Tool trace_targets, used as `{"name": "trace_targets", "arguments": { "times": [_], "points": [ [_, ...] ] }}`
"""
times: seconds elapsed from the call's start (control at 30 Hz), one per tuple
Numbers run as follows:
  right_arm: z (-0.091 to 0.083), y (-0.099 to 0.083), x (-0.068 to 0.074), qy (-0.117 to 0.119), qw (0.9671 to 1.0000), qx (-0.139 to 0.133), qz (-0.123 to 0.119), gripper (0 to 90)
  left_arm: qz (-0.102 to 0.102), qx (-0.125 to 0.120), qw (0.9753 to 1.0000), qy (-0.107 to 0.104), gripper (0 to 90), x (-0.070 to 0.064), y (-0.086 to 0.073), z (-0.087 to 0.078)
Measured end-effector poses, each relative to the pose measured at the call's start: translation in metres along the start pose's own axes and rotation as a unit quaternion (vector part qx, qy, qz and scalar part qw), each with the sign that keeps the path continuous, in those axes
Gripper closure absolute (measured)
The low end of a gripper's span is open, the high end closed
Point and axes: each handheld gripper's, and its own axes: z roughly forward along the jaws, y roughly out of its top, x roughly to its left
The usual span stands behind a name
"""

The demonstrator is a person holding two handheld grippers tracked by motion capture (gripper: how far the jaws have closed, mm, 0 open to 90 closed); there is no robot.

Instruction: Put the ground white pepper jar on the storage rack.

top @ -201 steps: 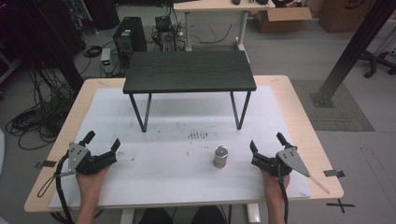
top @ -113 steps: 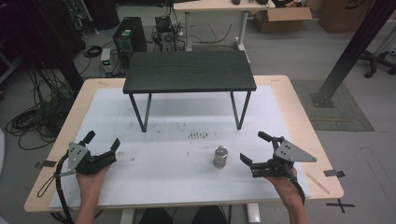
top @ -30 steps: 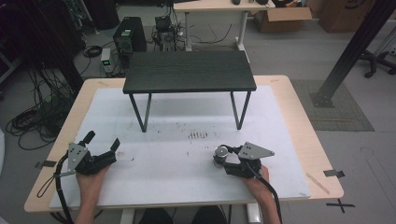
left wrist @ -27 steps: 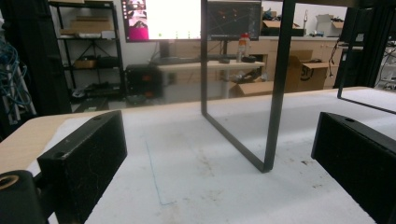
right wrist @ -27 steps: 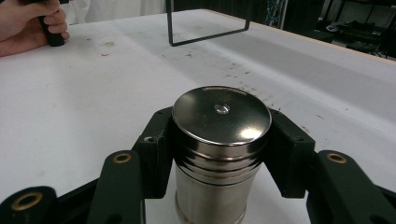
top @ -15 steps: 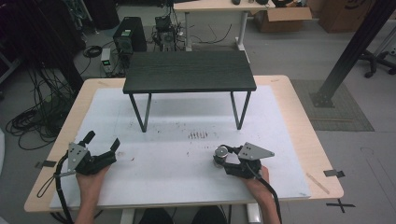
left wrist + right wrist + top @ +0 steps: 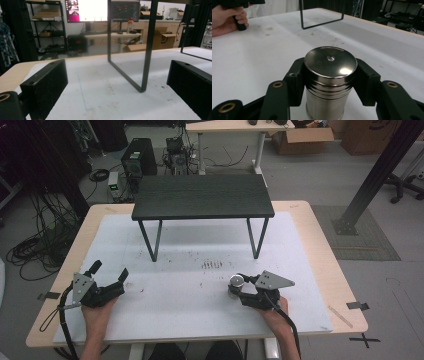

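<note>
Right tongs (image 7: 239,289): clamped on the metal cylinder (image 7: 235,285), 1 jaw pressed against each side of it just under its cap; in the right gripper view the right tongs (image 7: 329,82) grip the metal cylinder (image 7: 329,82) at its grooved upper band.
Metal cylinder: upright, base on the white surface (image 7: 180,305), toward the near right part of it, in front of the right legs of the black bench (image 7: 202,196) and well apart from them.
Cylinder top: flat, shiny, with 1 small dimple at its centre.
Left tongs (image 7: 108,272): jaws wide apart with nothing between them, resting low near the front left of the surface; in the left gripper view the left tongs (image 7: 117,82) frame a bare stretch of white cover.
Left hand (image 7: 96,312): wrapped around the grip of the left tongs, forearm coming in from the near edge; it also shows far off in the right gripper view (image 7: 228,18).
Right hand (image 7: 274,312): behind the right tongs, cable trailing back over the wrist.
Black bench: stands on the far half of the surface on thin metal legs; 1 leg frame (image 7: 147,47) rises just ahead of the left tongs.
Surface marks: a cluster of small dark specks (image 7: 212,265) between the bench and the cylinder, plus faint reddish smudges.
Spacing of the 2 tongs: well apart, at opposite sides of the near edge.
</note>
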Motion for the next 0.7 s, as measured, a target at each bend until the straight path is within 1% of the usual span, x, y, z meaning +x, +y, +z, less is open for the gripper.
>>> {"name": "trace_targets", "arguments": {
  "times": [0.3,0.43,0.53,0.57,0.7],
  "points": [
    [-0.004,0.020,-0.002,-0.005,1.0000,-0.003,0.008,48.8,0.000,0.000,1.0000,0.000,3.8,0.000,0.000,0.000],
    [-0.007,0.037,-0.003,-0.006,0.9999,-0.003,0.013,48.8,0.000,0.000,1.0000,0.000,3.8,0.000,0.000,0.000],
    [-0.008,0.043,-0.003,-0.005,0.9999,-0.002,0.014,48.8,0.000,0.000,1.0000,0.000,3.8,0.000,0.000,0.000],
    [-0.009,0.051,-0.003,-0.005,0.9999,-0.003,0.014,48.8,0.000,0.000,1.0000,0.000,3.8,0.000,0.000,0.000],
    [-0.010,0.066,-0.004,-0.003,0.9999,-0.001,0.015,48.8,0.000,0.000,1.0000,0.000,3.8,0.000,0.000,0.000]
  ]
}}
